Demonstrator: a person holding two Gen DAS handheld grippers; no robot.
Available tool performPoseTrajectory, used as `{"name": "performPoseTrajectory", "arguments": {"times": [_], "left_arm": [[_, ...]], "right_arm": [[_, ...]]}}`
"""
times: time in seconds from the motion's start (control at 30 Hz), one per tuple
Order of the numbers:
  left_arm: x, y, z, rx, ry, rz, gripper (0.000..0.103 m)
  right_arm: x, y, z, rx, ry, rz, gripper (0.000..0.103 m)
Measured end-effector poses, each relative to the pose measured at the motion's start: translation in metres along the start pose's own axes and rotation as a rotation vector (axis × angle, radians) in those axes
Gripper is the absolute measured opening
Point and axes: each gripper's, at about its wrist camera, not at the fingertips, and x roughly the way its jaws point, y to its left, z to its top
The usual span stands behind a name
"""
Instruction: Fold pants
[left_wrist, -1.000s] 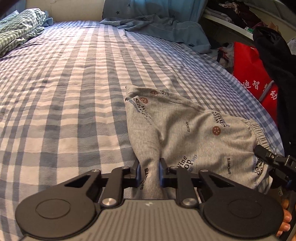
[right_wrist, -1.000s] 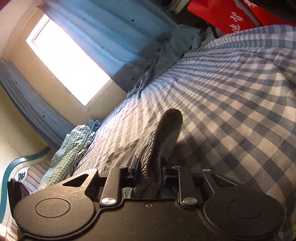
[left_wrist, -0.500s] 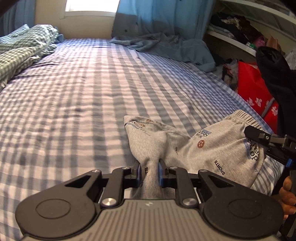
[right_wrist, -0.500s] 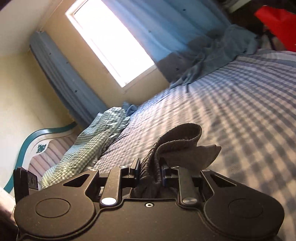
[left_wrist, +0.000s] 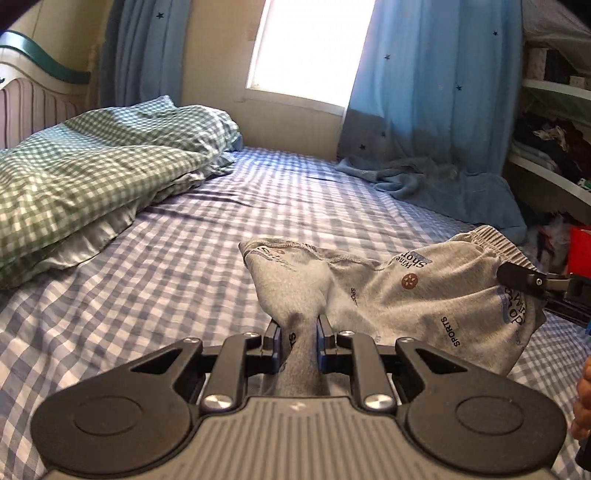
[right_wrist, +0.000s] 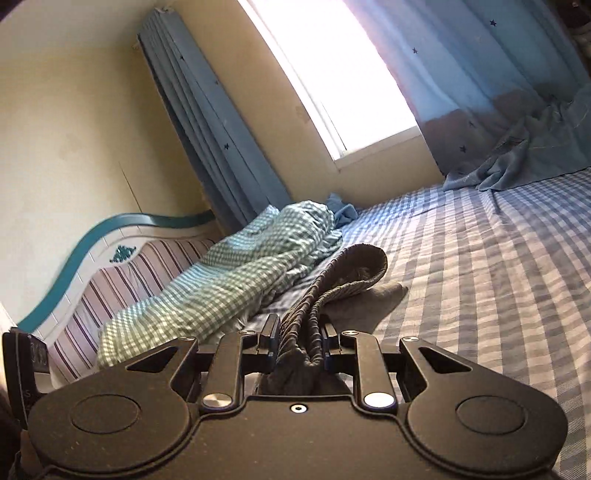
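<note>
The pants (left_wrist: 399, 295) are lying on the bed (left_wrist: 184, 280), stretching between the left gripper (left_wrist: 299, 332) and the right gripper (right_wrist: 298, 345). A duvet (left_wrist: 85, 177) is lying left of them, and a curtain (left_wrist: 436, 110) is hanging behind the bed beside the window (left_wrist: 310, 48).

We are seeing daylight pouring in through the window (left_wrist: 306, 48), which is blowing out to pure white in both views and washing a pale haze over the curtain (right_wrist: 491, 74) beside it. The bed (left_wrist: 166, 266) is lying in soft, even light, with faint bands of shade crossing its checks in the right wrist view. The pants (left_wrist: 406, 295) are showing sharp, their print readable, while in the right wrist view they are sitting backlit and dark. Straight lines are bending toward the edges, the corners are darkening, and the shelves (left_wrist: 550, 147) are sinking into shadow.
</note>
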Motion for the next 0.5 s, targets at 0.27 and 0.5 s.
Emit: {"name": "performPoseTrajectory", "arguments": {"times": [0.27,0.5], "left_arm": [[0.029,0.044,-0.071,-0.103,0.156,0.019,0.024],[0.014,0.049,-0.076,-0.144,0.151,0.064,0.059]], "right_arm": [[0.029,-0.047,-0.071,0.155,0.212,-0.089,0.024],[0.012,-0.057,-0.086,0.182,0.213,-0.178,0.044]]}}
